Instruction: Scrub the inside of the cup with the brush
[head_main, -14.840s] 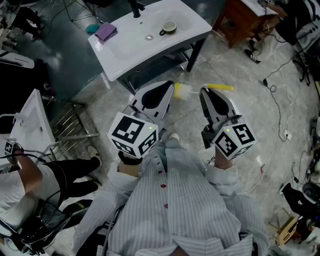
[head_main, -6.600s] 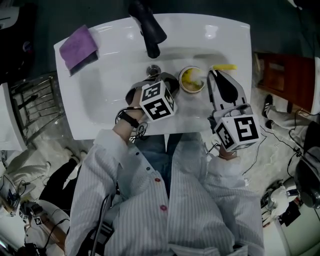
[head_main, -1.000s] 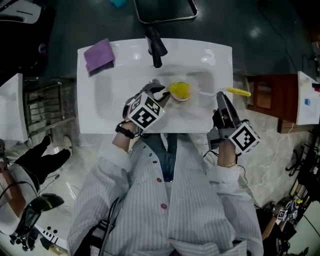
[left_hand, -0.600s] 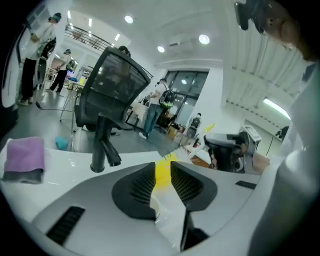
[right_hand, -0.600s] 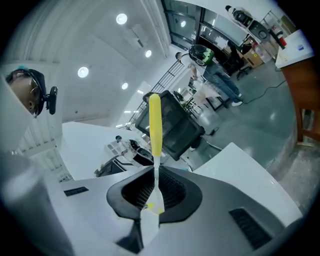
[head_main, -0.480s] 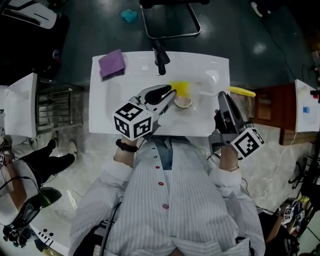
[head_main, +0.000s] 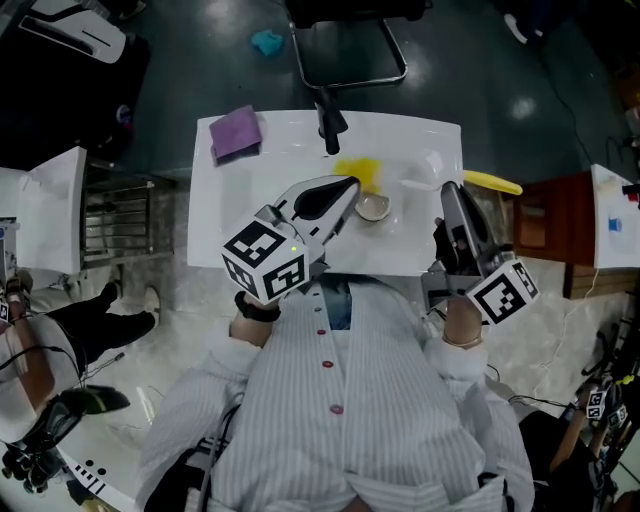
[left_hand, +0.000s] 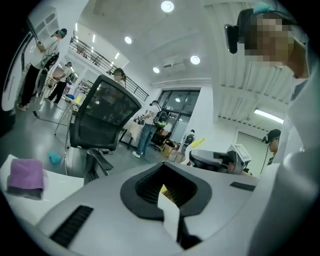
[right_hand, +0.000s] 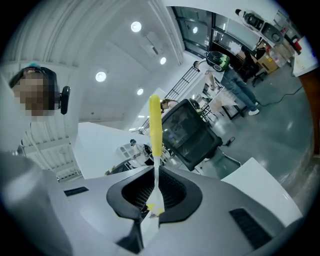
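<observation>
A small cup stands in the white sink, right of the drain. The brush lies level above the basin, its yellow bristle head behind the cup and outside it. Its thin white shaft runs right to a yellow grip. My right gripper is shut on that shaft, and in the right gripper view the yellow grip sticks up past the right gripper. My left gripper is raised over the basin beside the cup, jaws together with no cup in them. Yellow bristles show through the left gripper.
A black faucet stands at the sink's back edge, and a purple cloth lies on its back left corner. An office chair is behind the sink, a metal rack to its left and a wooden stand to its right.
The brush head has come out of the cup and now hangs behind it. My left gripper has lifted away from the cup toward the camera. The cup stays in the basin.
</observation>
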